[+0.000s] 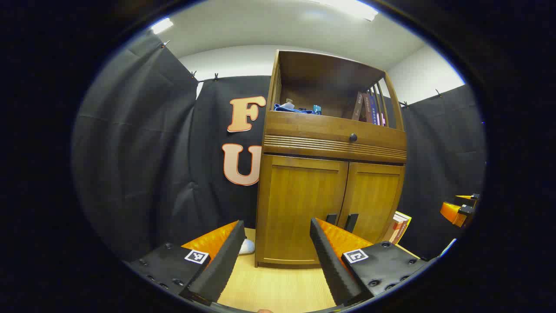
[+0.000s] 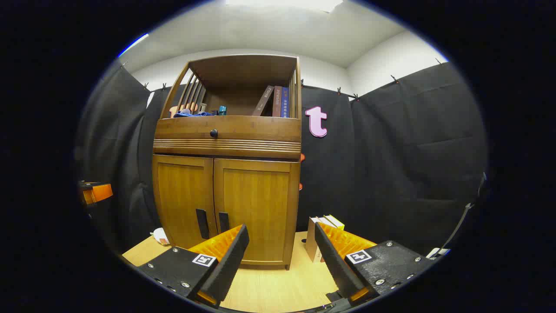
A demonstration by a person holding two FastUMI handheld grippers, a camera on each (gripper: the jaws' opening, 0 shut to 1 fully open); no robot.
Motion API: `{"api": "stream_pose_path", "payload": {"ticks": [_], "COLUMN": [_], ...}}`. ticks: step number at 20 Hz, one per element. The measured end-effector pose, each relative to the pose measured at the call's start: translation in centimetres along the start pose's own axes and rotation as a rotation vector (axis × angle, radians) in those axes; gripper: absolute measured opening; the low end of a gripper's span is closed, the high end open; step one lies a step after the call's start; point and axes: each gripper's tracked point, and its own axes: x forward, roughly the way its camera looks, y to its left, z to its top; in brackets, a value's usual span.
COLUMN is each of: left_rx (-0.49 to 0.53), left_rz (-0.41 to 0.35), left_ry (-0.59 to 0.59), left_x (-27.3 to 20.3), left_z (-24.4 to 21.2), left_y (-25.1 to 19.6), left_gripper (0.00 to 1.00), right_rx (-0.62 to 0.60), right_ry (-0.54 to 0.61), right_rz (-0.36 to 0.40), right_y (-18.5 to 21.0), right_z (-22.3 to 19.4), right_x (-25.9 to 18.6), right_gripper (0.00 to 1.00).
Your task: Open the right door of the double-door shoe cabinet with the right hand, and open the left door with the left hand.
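A wooden shoe cabinet point(image 1: 330, 174) point(image 2: 226, 174) stands against the black cloth wall with both doors closed. The left door point(image 1: 299, 204) point(image 2: 182, 198) and right door point(image 1: 373, 200) point(image 2: 256, 208) each carry a dark vertical handle beside the middle seam: left handle point(image 1: 331, 218) point(image 2: 201, 223), right handle point(image 1: 351, 222) point(image 2: 223, 221). My left gripper point(image 1: 276, 230) is open, some way in front of the left door. My right gripper point(image 2: 282, 232) is open, in front of the right door's lower right corner. Each gripper shows at the other view's edge point(image 1: 458, 211) point(image 2: 93, 192).
Above the doors sits a drawer with a round knob point(image 1: 353, 138) point(image 2: 213, 133), and an open shelf with books point(image 2: 273, 101) and small items. Boxes and books point(image 1: 397, 227) point(image 2: 319, 234) stand on the wood floor right of the cabinet. A white object point(image 1: 246, 246) lies at its left.
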Motion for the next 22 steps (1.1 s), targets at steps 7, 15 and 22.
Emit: {"api": "stream_pose_path", "payload": {"ticks": [7,15,22], "left_rx": [0.012,0.013,0.009], "left_rz": [-0.01,-0.013,-0.014], "left_ry": [-0.018,-0.022,-0.015], "left_x": [-0.4,-0.3,0.6], "left_z": [0.7,1.1,0.7], "left_y": [-0.8,-0.8,-1.5], "left_gripper": [0.96,0.93,0.93], "right_rx": [0.018,0.028,0.018], "right_ry": [0.002,0.009,0.026], "right_rz": [-0.018,-0.035,-0.034], "right_y": [-1.3,-2.0,-1.3], "right_z": [0.4,0.6,0.1], "right_x": [-0.4,-0.3,-0.1], "right_gripper": [0.99,0.99,0.99]}}
